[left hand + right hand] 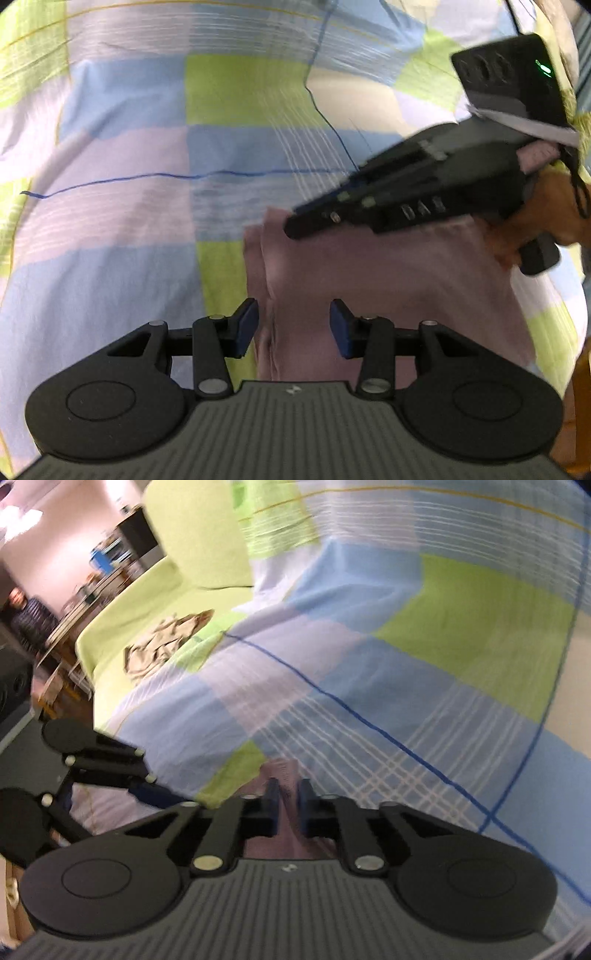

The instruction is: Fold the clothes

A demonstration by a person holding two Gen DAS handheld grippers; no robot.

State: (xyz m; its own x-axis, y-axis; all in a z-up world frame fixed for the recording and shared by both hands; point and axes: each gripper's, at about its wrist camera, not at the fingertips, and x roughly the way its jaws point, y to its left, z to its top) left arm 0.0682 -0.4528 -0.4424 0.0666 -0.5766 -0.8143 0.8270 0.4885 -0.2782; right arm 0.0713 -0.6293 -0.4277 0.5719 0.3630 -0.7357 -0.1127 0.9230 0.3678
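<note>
A folded pink garment (388, 280) lies on the checked bedspread (140, 155). My left gripper (294, 326) hovers over the garment's near left edge. Its blue pads stand apart, with cloth below and between them, and they do not press on it. In the left wrist view my right gripper (291, 229) reaches in from the right, tip down on the garment's far left corner, and a hand (550, 221) holds it. In the right wrist view the right gripper (289, 801) has its pads close together, pinching a ridge of the pink garment (284, 771).
The bedspread (406, 664) of blue, green and lilac squares fills both views. A crumpled beige garment (166, 642) lies on a green sheet at the far left, near a green pillow (199, 535). Beyond the bed are cluttered furniture and a person (22, 609).
</note>
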